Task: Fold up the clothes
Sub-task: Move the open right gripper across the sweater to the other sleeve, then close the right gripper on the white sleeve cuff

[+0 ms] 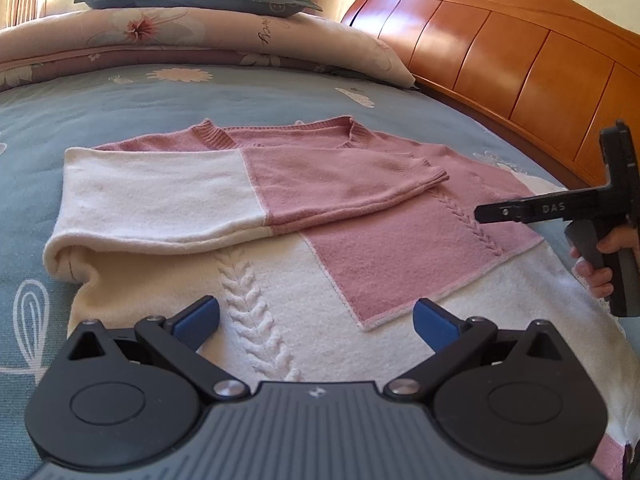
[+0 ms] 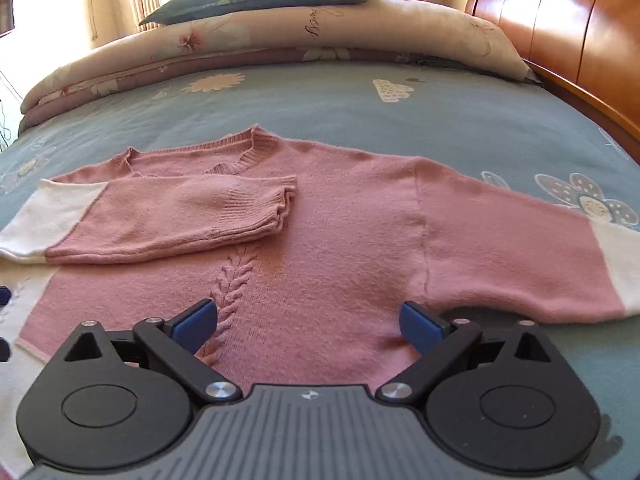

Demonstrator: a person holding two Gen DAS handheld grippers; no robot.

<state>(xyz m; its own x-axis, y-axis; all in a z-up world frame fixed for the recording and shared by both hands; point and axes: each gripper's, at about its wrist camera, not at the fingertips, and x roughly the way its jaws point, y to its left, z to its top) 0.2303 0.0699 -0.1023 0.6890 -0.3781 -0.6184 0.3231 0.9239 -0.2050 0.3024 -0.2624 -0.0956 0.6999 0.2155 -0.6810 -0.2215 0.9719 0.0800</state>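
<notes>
We are holding both tools, left tool (image 1: 316, 316) and right tool (image 2: 308, 322), spread apart above the sweater (image 2: 320, 248) on the bed (image 2: 360, 112) (one sleeve (image 2: 176, 216) folded across its chest, the other sleeve (image 2: 520, 256) lying outstretched).

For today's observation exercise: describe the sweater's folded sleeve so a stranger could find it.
On the blue floral bedspread lies a pink-and-white knitted sweater. One sleeve is folded across its chest, ribbed cuff below the neckline; the other sleeve lies stretched outward.
</notes>
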